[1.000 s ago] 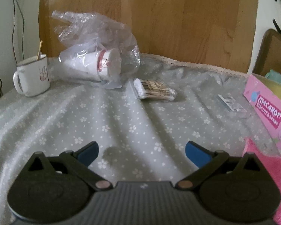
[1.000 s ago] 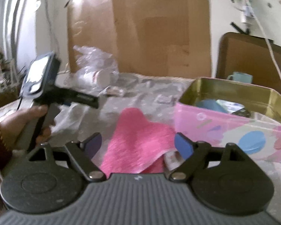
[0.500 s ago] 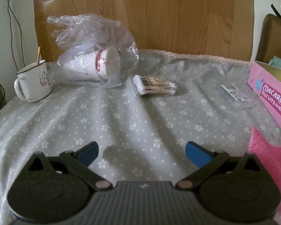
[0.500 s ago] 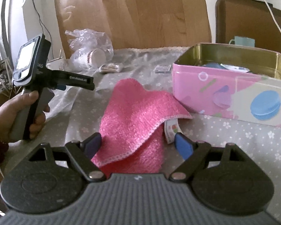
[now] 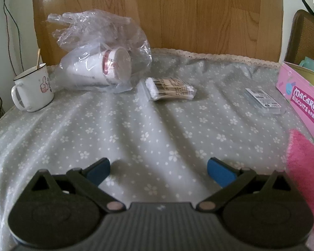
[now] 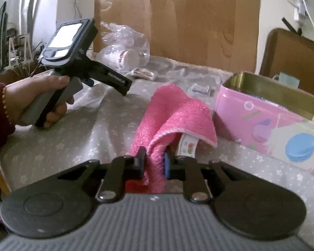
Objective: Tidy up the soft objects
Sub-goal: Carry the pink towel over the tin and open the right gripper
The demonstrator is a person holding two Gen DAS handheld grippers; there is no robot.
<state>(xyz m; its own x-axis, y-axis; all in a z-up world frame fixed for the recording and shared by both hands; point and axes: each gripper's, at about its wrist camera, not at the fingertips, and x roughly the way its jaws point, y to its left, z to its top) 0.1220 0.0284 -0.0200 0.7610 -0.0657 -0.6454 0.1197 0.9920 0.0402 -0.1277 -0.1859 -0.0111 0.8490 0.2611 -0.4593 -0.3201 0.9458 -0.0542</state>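
Observation:
A pink fluffy cloth (image 6: 173, 113) lies folded beside the pink tin, its near edge bunched up between the jaws of my right gripper (image 6: 153, 163). Those jaws are closing and the pads press the cloth from both sides. A white label (image 6: 187, 144) pokes out under the fold. The same cloth (image 5: 305, 167) shows at the right edge of the left wrist view. My left gripper (image 5: 159, 170) hovers open over bare tablecloth, nothing between its blue pads. In the right wrist view the left gripper (image 6: 123, 85) is seen in a person's hand at the left.
An open pink macaron biscuit tin (image 6: 261, 113) stands right of the cloth. Farther back lie a plastic bag with paper cups (image 5: 102, 62), a pack of cotton swabs (image 5: 169, 89), a small flat packet (image 5: 263, 100) and a white mug (image 5: 32, 90). A wooden board stands behind the table.
My right gripper's jaws have closed from wide open onto the near edge of the pink cloth, which now stands bunched up. The left gripper stays open and nearly still.

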